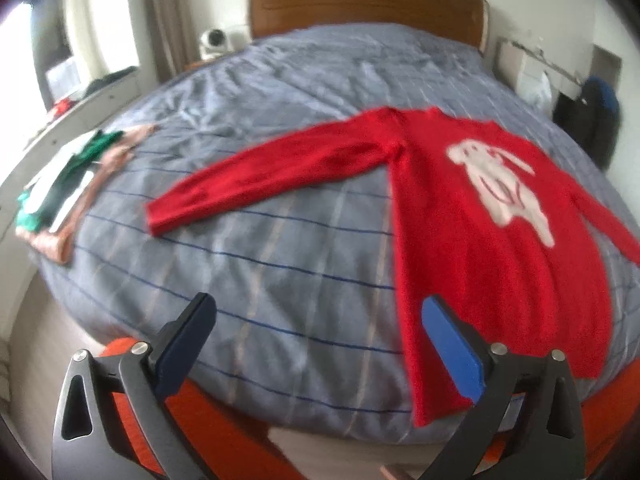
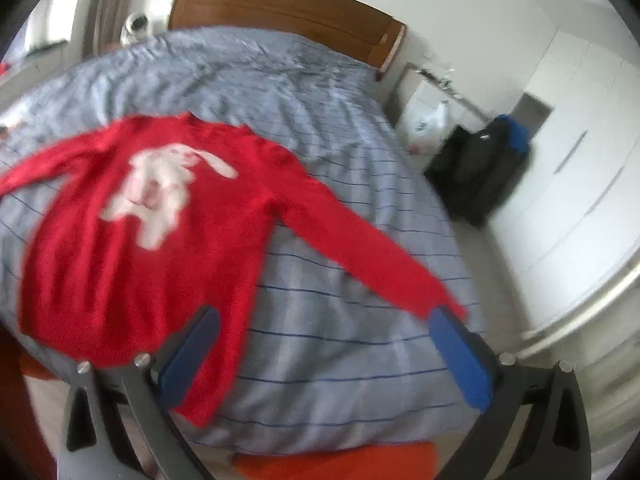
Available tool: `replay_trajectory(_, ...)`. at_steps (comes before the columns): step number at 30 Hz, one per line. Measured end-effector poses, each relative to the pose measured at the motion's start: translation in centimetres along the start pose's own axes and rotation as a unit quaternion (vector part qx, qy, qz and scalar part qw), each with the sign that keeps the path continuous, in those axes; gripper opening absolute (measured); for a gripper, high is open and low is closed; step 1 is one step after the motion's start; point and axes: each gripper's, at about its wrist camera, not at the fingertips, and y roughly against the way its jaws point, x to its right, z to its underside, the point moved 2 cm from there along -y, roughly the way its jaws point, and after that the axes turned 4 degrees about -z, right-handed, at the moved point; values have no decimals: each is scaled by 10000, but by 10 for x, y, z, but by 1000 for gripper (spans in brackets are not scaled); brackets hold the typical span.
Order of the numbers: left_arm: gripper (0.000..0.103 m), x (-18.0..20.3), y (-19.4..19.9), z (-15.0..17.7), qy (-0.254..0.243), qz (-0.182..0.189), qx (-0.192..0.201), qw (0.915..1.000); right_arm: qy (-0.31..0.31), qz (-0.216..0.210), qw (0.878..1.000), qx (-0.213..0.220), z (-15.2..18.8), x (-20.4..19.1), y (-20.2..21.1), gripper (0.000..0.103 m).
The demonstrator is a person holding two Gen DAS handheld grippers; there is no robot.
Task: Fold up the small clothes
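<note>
A red sweater [image 1: 472,216] with a white animal print lies flat, face up, on the bed, both sleeves spread out. Its hem reaches the near edge. It also shows in the right wrist view [image 2: 132,240]. My left gripper [image 1: 320,340] is open and empty, above the near bed edge by the sweater's left hem corner. My right gripper [image 2: 324,344] is open and empty, between the hem's right corner and the right sleeve cuff [image 2: 440,304]. Both views are blurred.
The bed [image 1: 280,264] has a grey-blue striped cover and a wooden headboard [image 1: 360,4]. A pile of folded clothes [image 1: 68,184] lies at its left edge. A nightstand [image 2: 428,104], a white bag and a dark backpack [image 2: 480,164] stand on the right; white wardrobes [image 2: 580,168] beyond.
</note>
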Motion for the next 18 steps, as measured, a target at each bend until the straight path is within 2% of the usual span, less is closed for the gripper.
replay_trajectory(2,103,12,-2,-4,4,301,22,9995,-40,-334,9994,-124,7,-8,-10,103)
replay_trajectory(3,103,22,-4,-7,-64,565,46,9984,-24,-482,9986,-218,11,-15,-15,103)
replay_trajectory(5,103,42,-10,-8,-303,839,44,9960,-12,-766,9966,-313,18,-27,-22,103)
replay_trajectory(9,103,72,-41,9,-782,813,-325,9931,-132,-1140,9924,-443,29,-41,-33,103)
replay_trajectory(12,102,85,-61,37,-1283,566,-742,9873,-141,-1126,9917,-600,38,-44,-42,103)
replay_trajectory(15,102,85,-53,51,-1536,502,-762,9839,-75,-1066,9920,-666,45,-44,-46,103)
replay_trajectory(18,102,74,-36,40,-1364,686,-668,9860,-88,-1075,9917,-703,48,-43,-49,103)
